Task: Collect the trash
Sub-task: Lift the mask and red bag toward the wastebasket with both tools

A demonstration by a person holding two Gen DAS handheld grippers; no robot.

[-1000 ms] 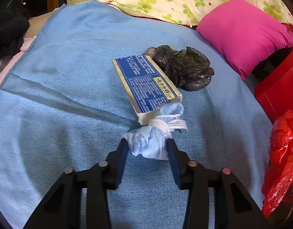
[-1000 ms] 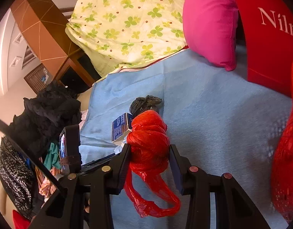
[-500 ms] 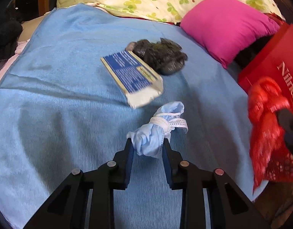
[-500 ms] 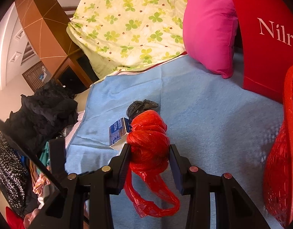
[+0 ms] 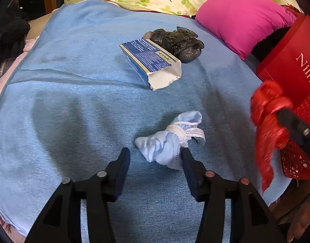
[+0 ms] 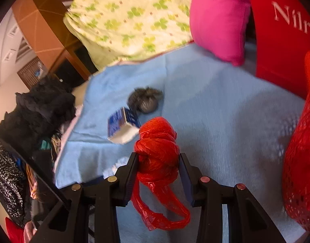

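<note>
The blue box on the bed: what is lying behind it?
A crumpled black plastic bag lies right behind the blue box, against its far side, on the blue blanket. The box covers the bag's lower edge, so I cannot tell whether anything more lies between them.

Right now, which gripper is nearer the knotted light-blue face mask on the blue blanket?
Left. The left gripper brackets the knotted light-blue face mask, its jaws opening, one finger touching it. The right gripper is off to the side, shut on a knotted red plastic bag.
</note>
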